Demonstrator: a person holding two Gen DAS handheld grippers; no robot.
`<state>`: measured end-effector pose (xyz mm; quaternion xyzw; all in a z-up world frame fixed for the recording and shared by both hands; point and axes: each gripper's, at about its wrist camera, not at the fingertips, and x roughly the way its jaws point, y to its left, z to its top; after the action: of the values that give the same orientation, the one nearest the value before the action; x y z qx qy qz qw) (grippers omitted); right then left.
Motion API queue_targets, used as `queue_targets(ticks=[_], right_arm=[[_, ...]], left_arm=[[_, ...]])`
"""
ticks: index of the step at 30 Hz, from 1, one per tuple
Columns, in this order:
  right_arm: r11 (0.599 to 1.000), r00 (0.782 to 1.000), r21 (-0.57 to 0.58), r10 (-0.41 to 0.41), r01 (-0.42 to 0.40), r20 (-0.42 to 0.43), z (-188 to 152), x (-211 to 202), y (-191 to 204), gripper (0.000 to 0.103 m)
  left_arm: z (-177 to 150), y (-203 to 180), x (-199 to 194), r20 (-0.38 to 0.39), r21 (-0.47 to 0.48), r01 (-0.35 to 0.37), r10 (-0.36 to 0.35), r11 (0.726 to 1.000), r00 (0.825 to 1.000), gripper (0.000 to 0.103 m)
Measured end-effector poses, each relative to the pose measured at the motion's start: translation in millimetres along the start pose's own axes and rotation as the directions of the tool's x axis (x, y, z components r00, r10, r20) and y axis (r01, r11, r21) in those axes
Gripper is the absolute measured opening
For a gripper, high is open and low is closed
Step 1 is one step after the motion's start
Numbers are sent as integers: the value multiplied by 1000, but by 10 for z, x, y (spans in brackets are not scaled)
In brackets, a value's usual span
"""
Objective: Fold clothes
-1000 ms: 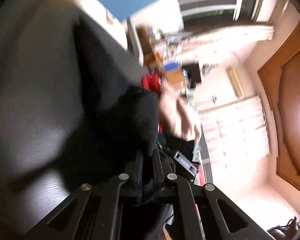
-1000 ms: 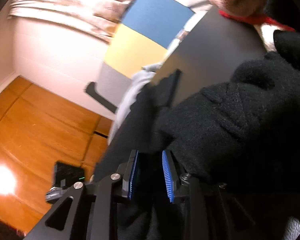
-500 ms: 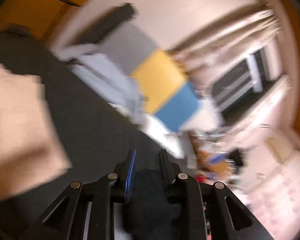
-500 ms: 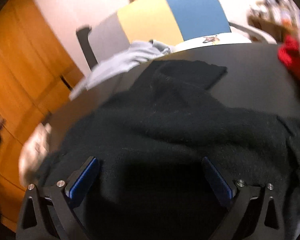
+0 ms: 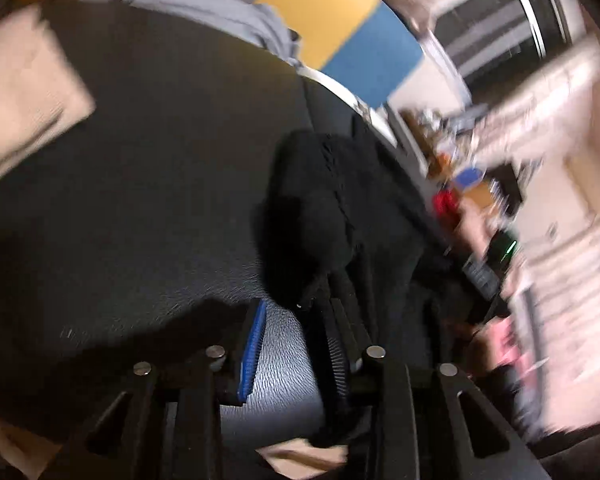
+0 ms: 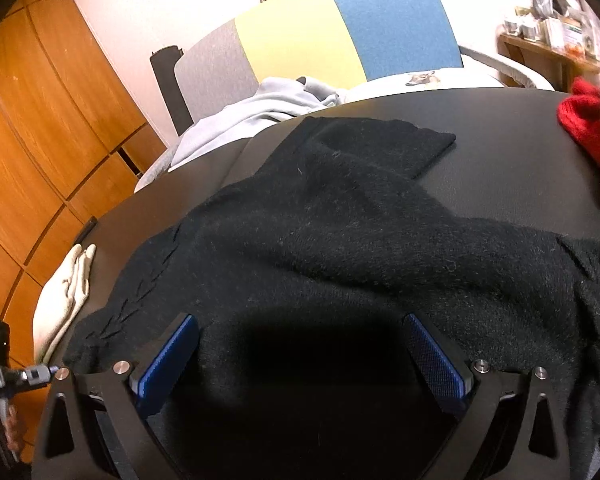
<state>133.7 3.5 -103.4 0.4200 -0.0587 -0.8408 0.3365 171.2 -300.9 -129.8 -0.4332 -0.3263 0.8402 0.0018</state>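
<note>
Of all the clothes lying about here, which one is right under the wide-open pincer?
The black sweater, spread on the dark table beneath the right gripper. The red garment and grey garment lie farther off.

The dark desk [image 6: 500, 152] bears a black sweater [image 6: 340, 240], a red knit [image 6: 584, 120] (right edge) and a cream cloth [image 6: 64, 292].

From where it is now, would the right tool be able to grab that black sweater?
Probably yes. The right tool stands wide open just above the black sweater, which lies spread on the dark table. Nothing sits between its blue pads and the knit.
</note>
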Motion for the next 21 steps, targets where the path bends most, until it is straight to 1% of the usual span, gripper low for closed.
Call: queue_targets(ticks=[3,5,6,7,8,9,10,11,14,15,16,17,18,19,20,21], right_arm=[[1000,1000,9,13,-13,5,-100,-80,-10,103],[1000,1000,15,22,-23,9,-188,-115,32,103],[999,1000,18,26,-26,11,-152,-58,14,103],[999,999,21,29,-30,12,-92,2,-10,103],[999,999,23,34,-34,13,108,77,-67,103],[999,999,25,38,-38,13,268,132,-113,103],[999,999,27,40,-40,15,231,99,-101,103],[999,999,27,42,-42,14,344,191,-128,103],[999,999,34,42,-42,8,656,444,-230,103],[999,1000,29,30,-30,-3,864,547,-334,103],[1000,1000,13,14,-14,-15,1195,746,-417,103],[1000,999,-21,-20,20,-31,1192,777,-352,103],[998,998,-47,-45,43,-42,1191,821,-301,103],[995,996,-70,-68,64,-50,1185,846,-233,103],[993,995,-91,-84,79,-57,1179,869,-170,103],[993,996,-103,-63,57,-60,1176,882,-133,103]], left_arm=[[81,-84,152,-11,43,-26,27,999,1000,31],[74,-102,232,-6,56,-23,24,998,1000,31],[68,-109,270,-3,63,-21,21,998,1000,31],[78,-121,314,18,75,-31,30,997,999,29],[99,-123,331,28,72,-46,44,996,999,28],[122,-120,340,34,64,-61,58,996,998,19],[145,-118,349,40,56,-76,73,996,997,7],[168,-116,358,45,48,-90,88,995,995,7],[383,-112,-45,141,43,-133,125,990,982,7],[458,-111,-190,174,40,-146,137,988,975,7],[533,-110,-335,208,38,-160,149,986,967,6],[582,-202,-499,244,92,-233,205,968,948,6],[623,-318,-668,285,157,-320,267,934,920,7],[665,-435,-838,330,217,-405,324,888,887,8],[673,-565,-924,369,281,-502,391,818,843,10],[659,-626,-953,367,327,-542,424,775,828,15]])
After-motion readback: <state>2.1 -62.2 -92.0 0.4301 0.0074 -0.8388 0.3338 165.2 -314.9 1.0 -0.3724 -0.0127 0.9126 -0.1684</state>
